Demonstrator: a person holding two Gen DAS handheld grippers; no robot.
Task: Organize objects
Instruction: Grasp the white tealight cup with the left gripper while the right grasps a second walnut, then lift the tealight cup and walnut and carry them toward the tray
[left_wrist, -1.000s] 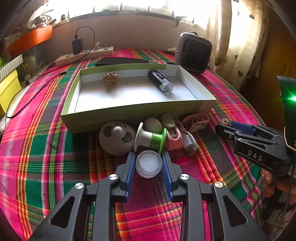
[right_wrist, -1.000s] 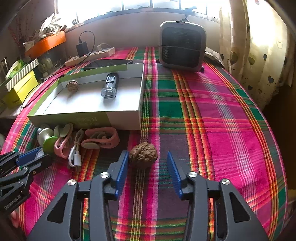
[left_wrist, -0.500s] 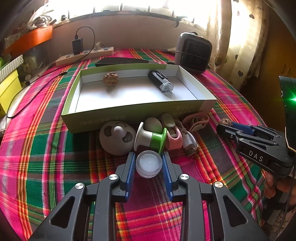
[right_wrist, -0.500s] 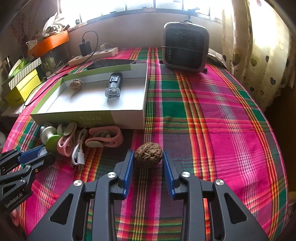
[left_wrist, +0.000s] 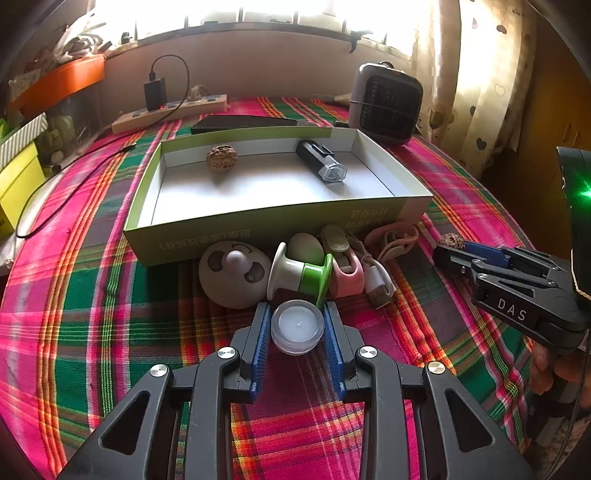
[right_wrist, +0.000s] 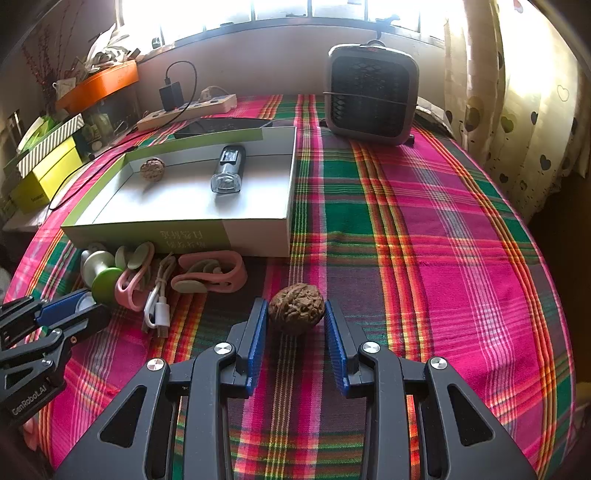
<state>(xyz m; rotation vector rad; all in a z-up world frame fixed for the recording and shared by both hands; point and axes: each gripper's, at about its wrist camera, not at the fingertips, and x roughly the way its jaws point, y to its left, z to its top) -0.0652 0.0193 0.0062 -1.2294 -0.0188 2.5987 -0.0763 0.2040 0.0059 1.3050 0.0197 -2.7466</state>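
Left tool (left_wrist: 297, 325): closed on the candle (left_wrist: 297, 326), both blue pads touching its sides; the candle sits low on the cloth (left_wrist: 92, 295).
Right tool (right_wrist: 295, 317): jaws have just been closing around the walnut (right_wrist: 296, 307); the pads now press on it, left and right.
Walnut: on the cloth, in front of the box's near right corner (a dark stripe runs under it).
Box (left_wrist: 258, 225): open, shallow, white inside, green outside, on the bench.
In the box: a second walnut (left_wrist: 221, 157) near the far wall, and a black torch (left_wrist: 320, 161) with a clear end, lying on its side to the right of it.
Clutter before the box: a round grey fan (left_wrist: 233, 273), a white and green spool (left_wrist: 300, 275), a pink clip (left_wrist: 345, 271), a white cable (left_wrist: 375, 280) and pink straps (right_wrist: 210, 275), all close together, some touching.
Candle: just in front of the spool.
Behind the box: a grey heater (right_wrist: 371, 94), a power strip (right_wrist: 188, 110) with a black charger plugged in.
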